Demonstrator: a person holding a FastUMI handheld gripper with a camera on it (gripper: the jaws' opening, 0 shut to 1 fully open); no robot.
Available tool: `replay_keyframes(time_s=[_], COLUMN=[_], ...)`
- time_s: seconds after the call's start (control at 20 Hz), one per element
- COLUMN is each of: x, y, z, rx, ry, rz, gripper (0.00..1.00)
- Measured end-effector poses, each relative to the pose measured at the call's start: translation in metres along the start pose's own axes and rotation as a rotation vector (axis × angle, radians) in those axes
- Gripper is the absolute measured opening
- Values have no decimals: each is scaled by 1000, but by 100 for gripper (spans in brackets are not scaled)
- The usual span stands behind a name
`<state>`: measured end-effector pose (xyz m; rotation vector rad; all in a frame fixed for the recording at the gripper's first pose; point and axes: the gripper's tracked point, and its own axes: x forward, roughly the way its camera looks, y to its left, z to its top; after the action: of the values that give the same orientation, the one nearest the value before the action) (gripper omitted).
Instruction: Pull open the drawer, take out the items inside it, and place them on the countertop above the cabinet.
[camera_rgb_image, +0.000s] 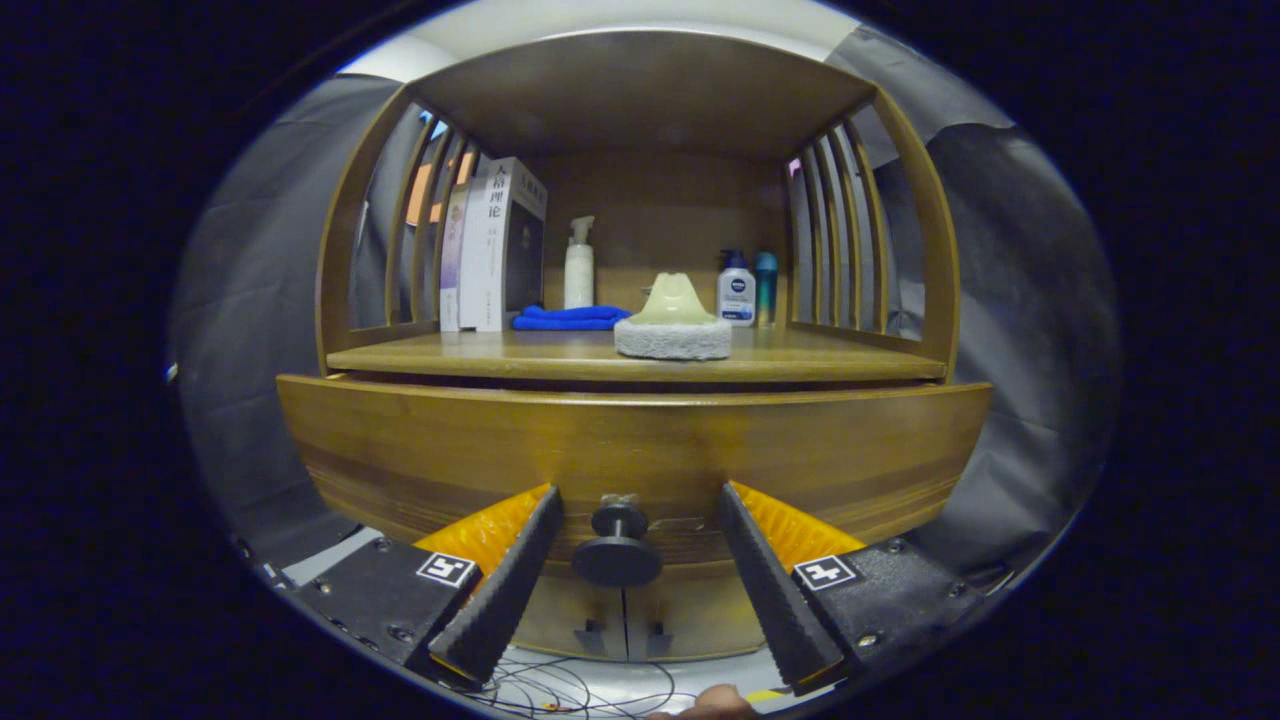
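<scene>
Gripper (632, 500) fingers are standing wide apart in the gripper view, flanking the drawer knob (617, 545) and touching nothing. That knob is sitting between them, roughly centred, its stem pointing straight back at the tool. Behind it, the drawer (500, 450) front is looking flush or barely ajar; which, the view is not settling. Its contents are hidden. Above, the countertop (450, 355) is carrying a brush (673, 318), a cloth (568, 317) and bottles (745, 288).

Wooden drawer (640, 450) slightly ajar under countertop (560, 355); dark knob (617, 545) centered.
</scene>
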<state>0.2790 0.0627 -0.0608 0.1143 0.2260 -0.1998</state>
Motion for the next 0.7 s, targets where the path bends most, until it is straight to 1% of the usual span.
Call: replay_keyframes(time_s=[0.15,0.3,0.7], x=[5,13,28], y=[1,-1,-2], z=[0,0,3], rx=[30,5,-12], ry=[5,11,4], rz=[7,2,1], gripper=[100,100,100])
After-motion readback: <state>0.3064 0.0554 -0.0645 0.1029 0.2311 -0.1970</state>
